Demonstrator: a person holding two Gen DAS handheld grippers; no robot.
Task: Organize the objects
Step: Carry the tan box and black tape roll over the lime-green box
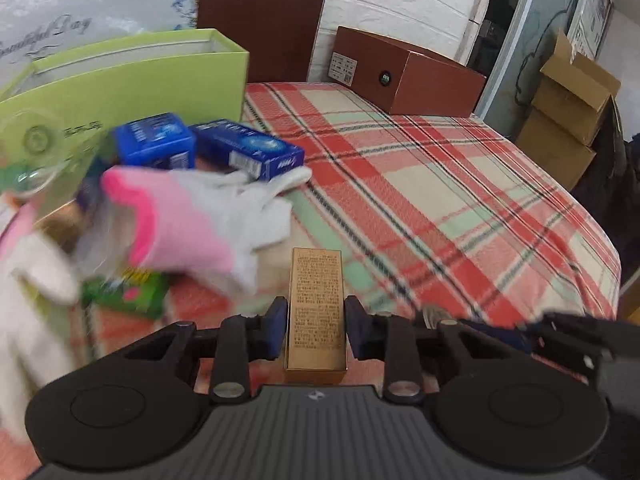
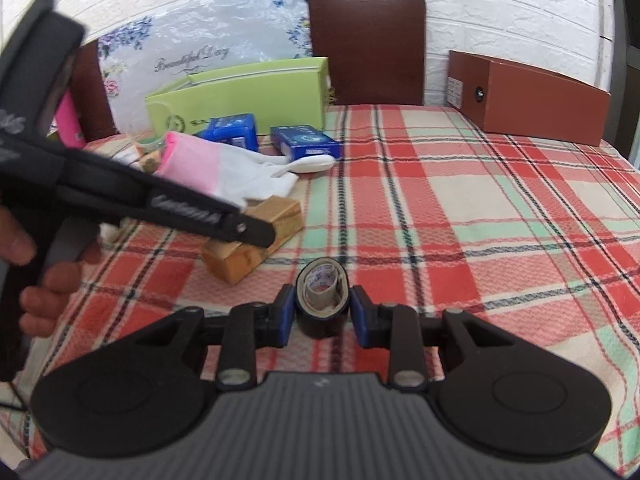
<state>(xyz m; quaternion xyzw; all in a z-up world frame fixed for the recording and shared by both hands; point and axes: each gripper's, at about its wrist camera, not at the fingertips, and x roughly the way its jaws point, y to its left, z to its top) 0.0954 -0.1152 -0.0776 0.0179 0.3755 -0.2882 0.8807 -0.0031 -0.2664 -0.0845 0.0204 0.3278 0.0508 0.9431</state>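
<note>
Gold box [image 1: 316,312] on the plaid bench [image 1: 460,200] between left claw [image 1: 316,330] pads, apparently just clear; tape roll [image 2: 322,304] pinched in right claw [image 2: 322,312]; risk: box toppling if nudged off-centre.

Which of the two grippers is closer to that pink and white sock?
Left. The left gripper, its jaws around a gold box, sits just below the pink and white sock. The right gripper, clamped on a tape roll, is farther back on the cloth.
</note>
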